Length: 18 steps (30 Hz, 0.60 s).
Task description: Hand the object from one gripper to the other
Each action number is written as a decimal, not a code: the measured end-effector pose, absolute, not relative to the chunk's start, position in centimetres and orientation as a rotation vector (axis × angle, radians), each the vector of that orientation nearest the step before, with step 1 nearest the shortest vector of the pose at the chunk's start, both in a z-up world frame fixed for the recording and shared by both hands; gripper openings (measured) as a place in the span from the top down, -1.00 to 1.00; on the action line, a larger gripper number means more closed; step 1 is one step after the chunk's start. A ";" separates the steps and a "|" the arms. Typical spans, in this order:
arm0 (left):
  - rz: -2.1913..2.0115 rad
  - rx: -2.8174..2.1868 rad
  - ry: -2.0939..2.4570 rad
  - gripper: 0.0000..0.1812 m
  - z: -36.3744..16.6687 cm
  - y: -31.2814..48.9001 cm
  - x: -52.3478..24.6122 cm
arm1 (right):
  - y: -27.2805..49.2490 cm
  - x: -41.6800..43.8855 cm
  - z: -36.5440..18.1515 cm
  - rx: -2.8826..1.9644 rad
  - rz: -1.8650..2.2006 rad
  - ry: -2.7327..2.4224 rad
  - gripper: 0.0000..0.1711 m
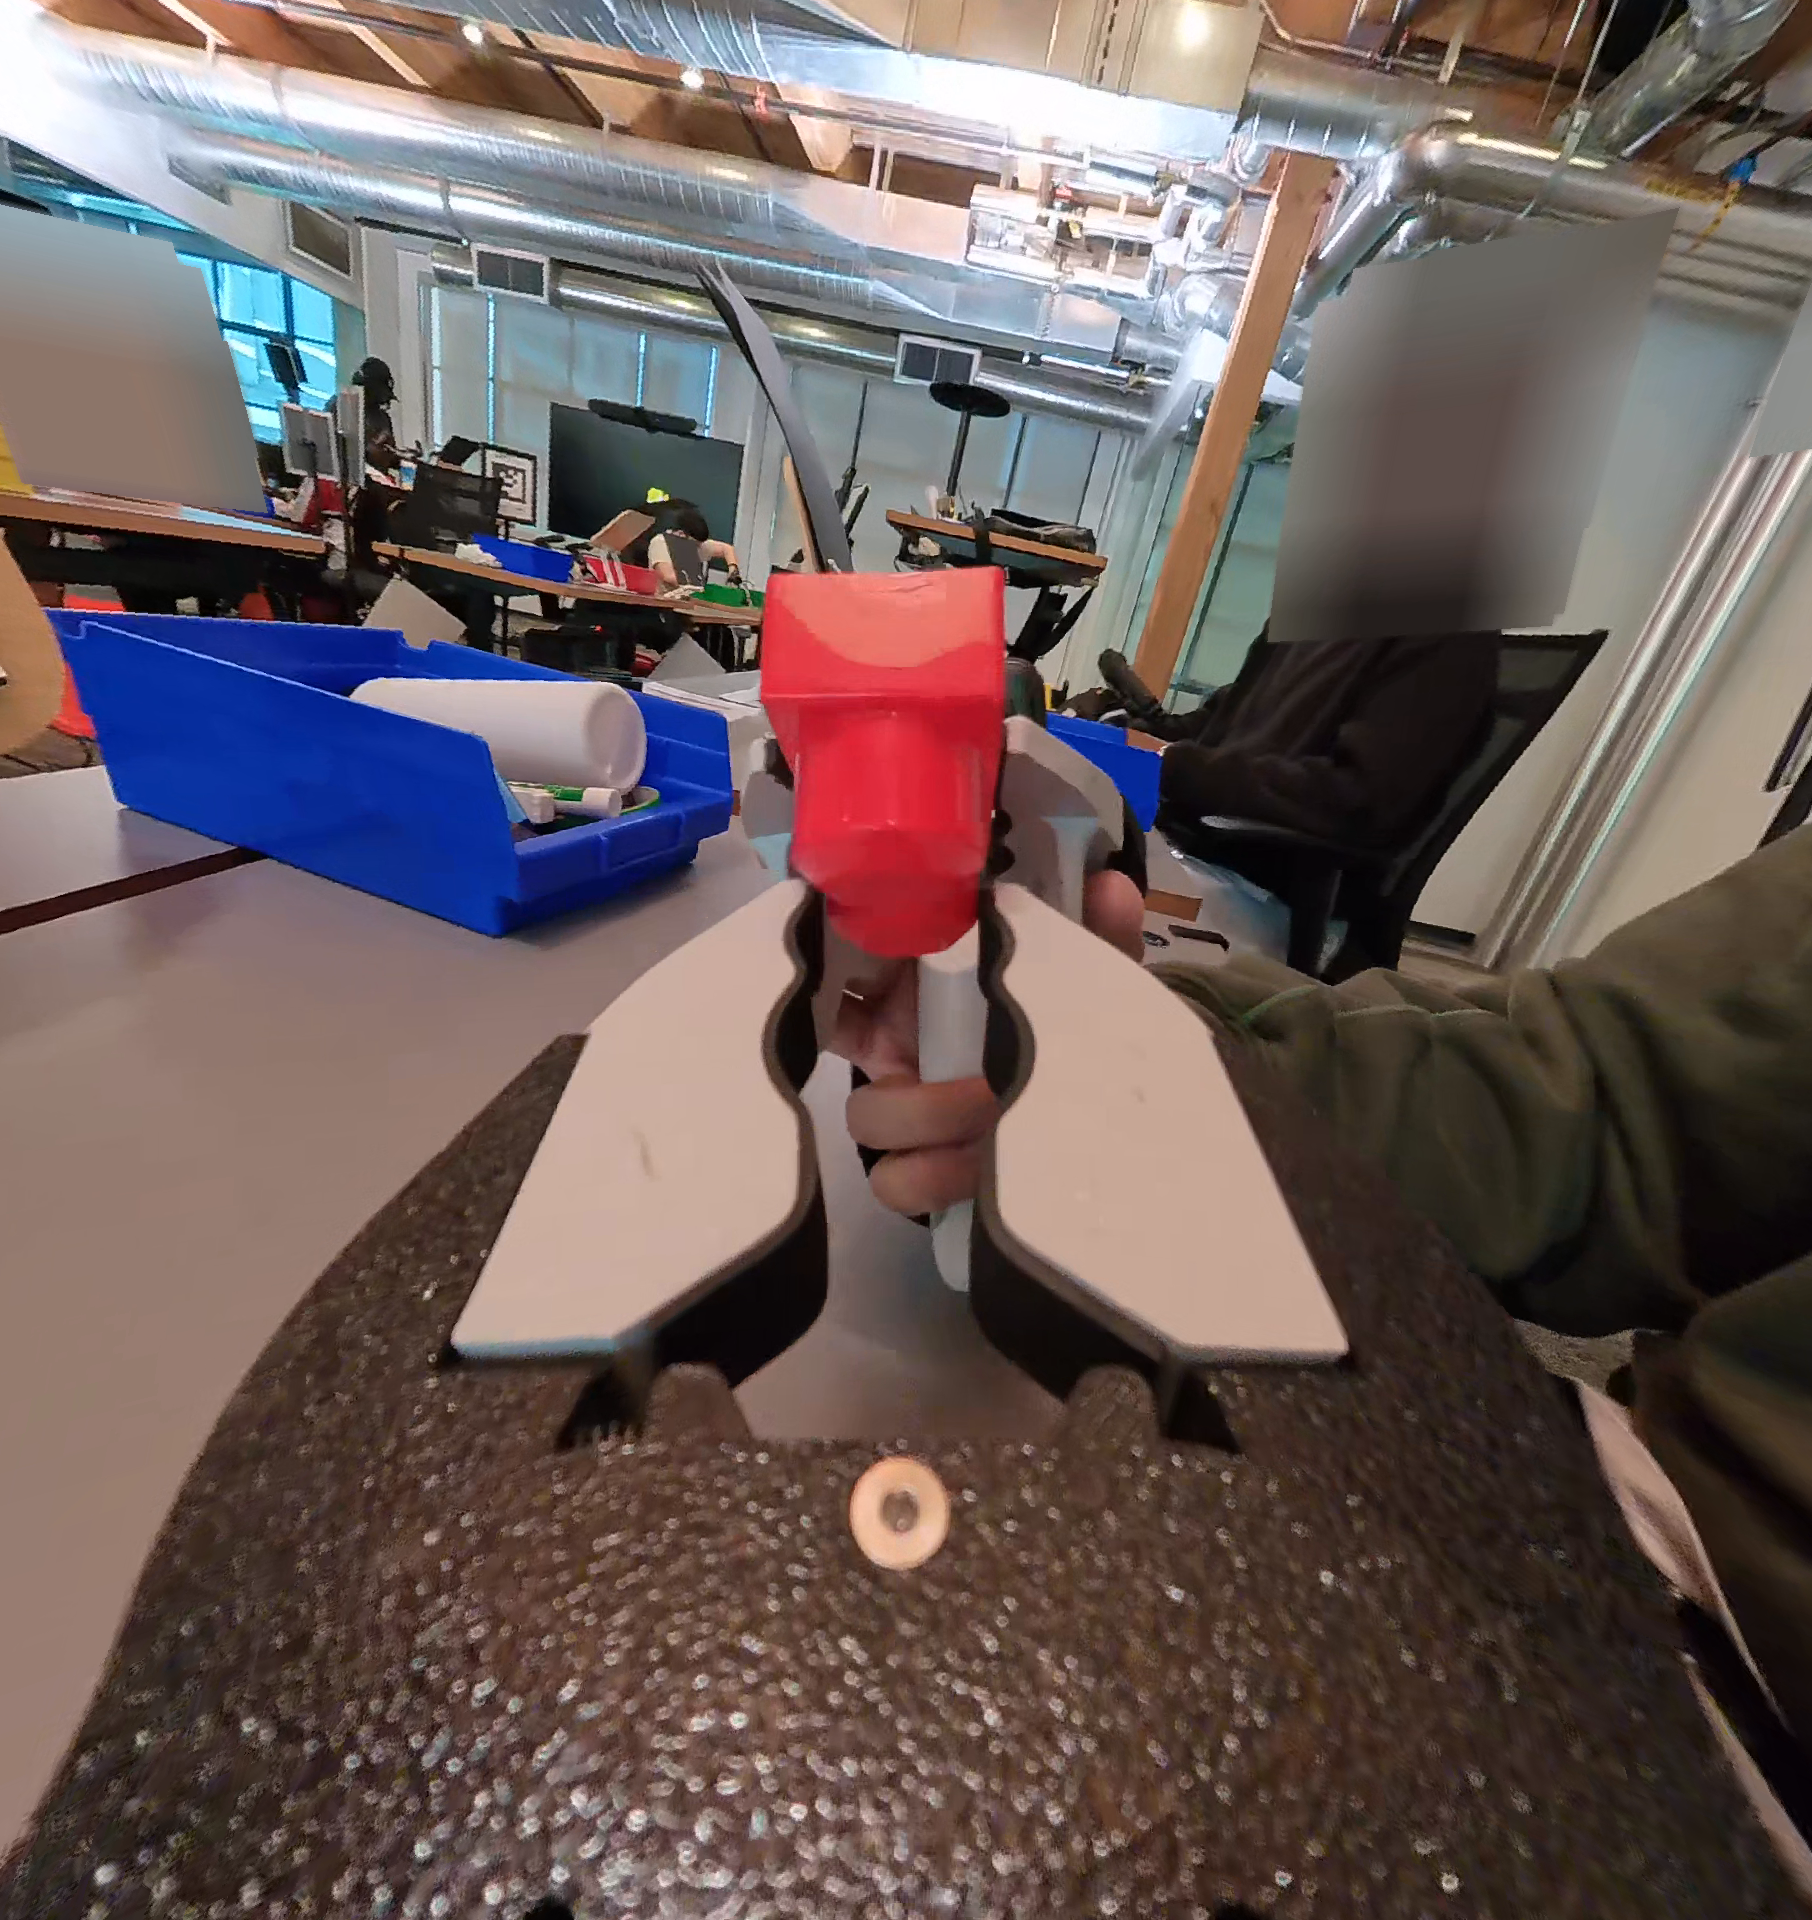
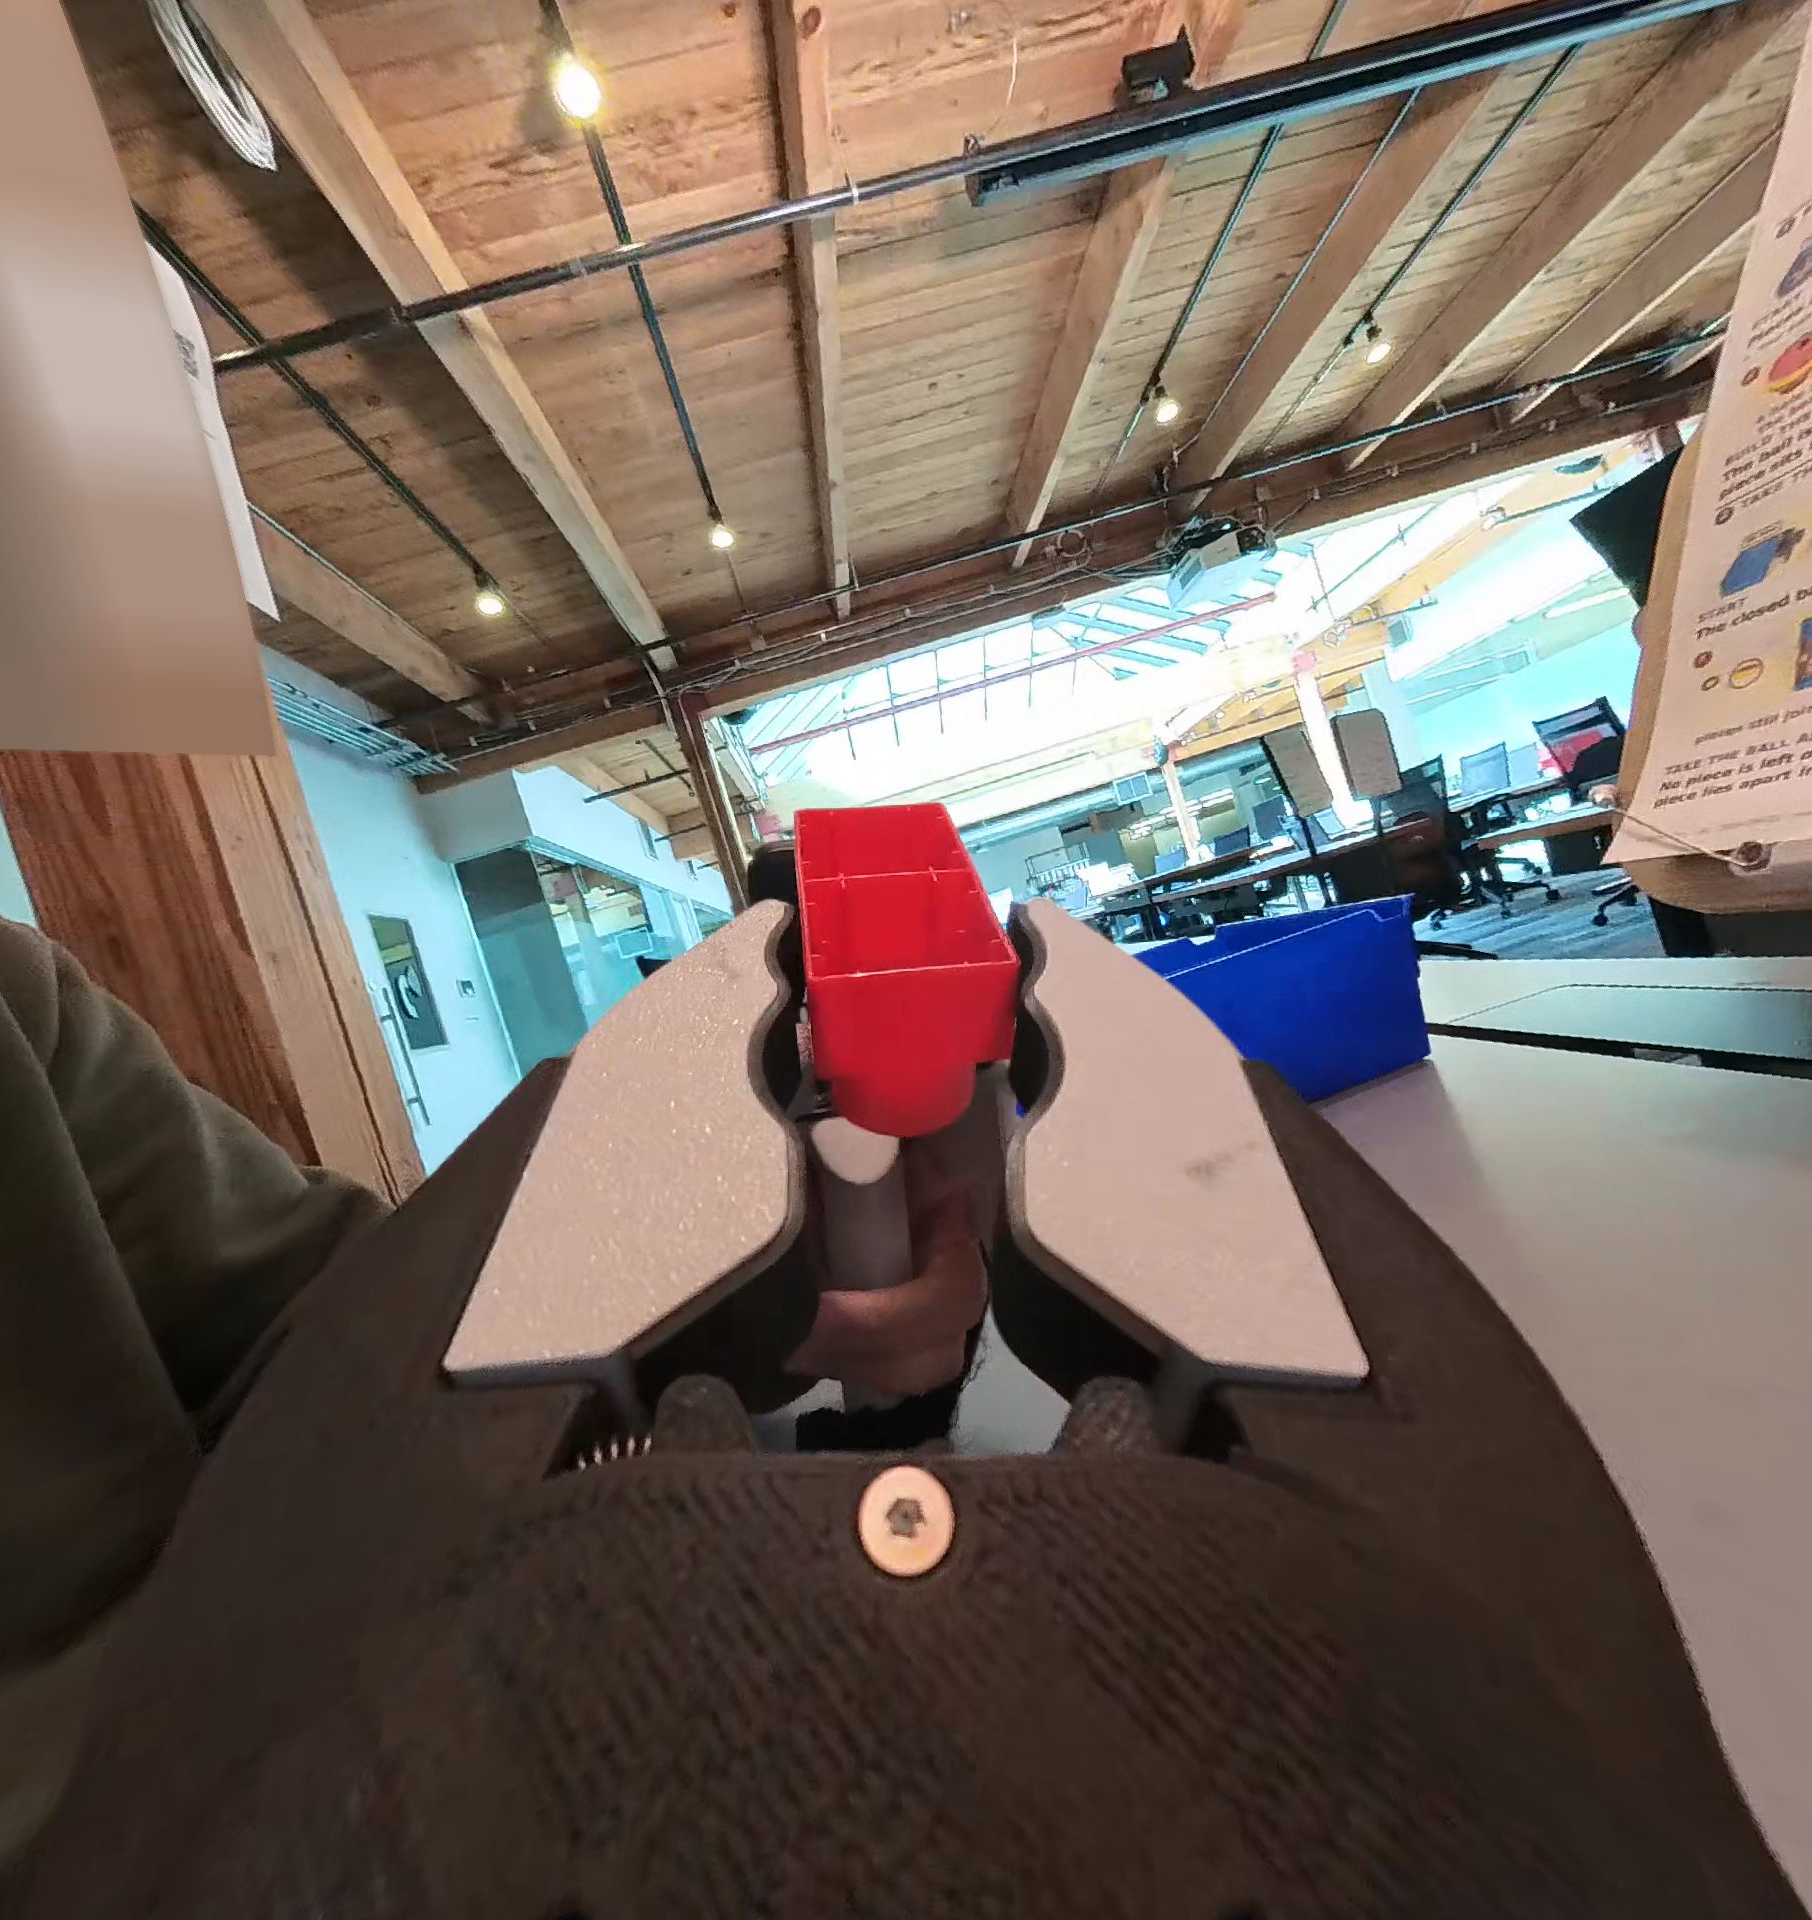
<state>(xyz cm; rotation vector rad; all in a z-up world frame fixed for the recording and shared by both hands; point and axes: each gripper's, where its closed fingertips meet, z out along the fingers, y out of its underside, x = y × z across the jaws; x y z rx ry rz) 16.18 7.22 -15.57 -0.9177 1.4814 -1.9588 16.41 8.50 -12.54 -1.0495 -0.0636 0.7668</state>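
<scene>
A red plastic piece [image 1: 886, 769], a hollow rectangular box with a round neck, is held in the air between both grippers. My left gripper [image 1: 891, 914] is closed on its round neck. My right gripper [image 2: 907, 935] is closed on the box end of the piece [image 2: 907, 987], whose open side faces the right wrist camera. In the left wrist view the right gripper's grey fingers [image 1: 1068, 821] flank the piece from behind, with a hand [image 1: 912, 1122] on its handle. The two grippers face each other above the grey table [image 1: 206, 1039].
A blue bin [image 1: 362, 769] holding a white roll [image 1: 528, 727] stands on the table to the left; it also shows in the right wrist view [image 2: 1297, 997]. A person sits in a black chair [image 1: 1349, 748] at the right. A printed sheet [image 2: 1775, 520] hangs at the right.
</scene>
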 end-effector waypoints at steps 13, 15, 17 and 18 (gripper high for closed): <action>-1.751 -1.041 1.625 0.70 -17.2 8.1 16.8 | 9.2 17.0 -13.8 -1.163 0.693 -0.060 0.44; -1.585 -1.043 1.769 0.70 -18.4 8.7 16.5 | 9.3 17.4 -14.4 -1.263 0.535 -0.140 0.21; -1.419 -1.027 1.960 0.70 -20.0 9.0 15.7 | 9.4 17.2 -15.5 -1.365 0.371 -0.272 0.18; -1.344 -1.025 2.036 0.70 -20.9 9.2 15.3 | 9.3 16.9 -15.8 -1.385 0.333 -0.321 0.18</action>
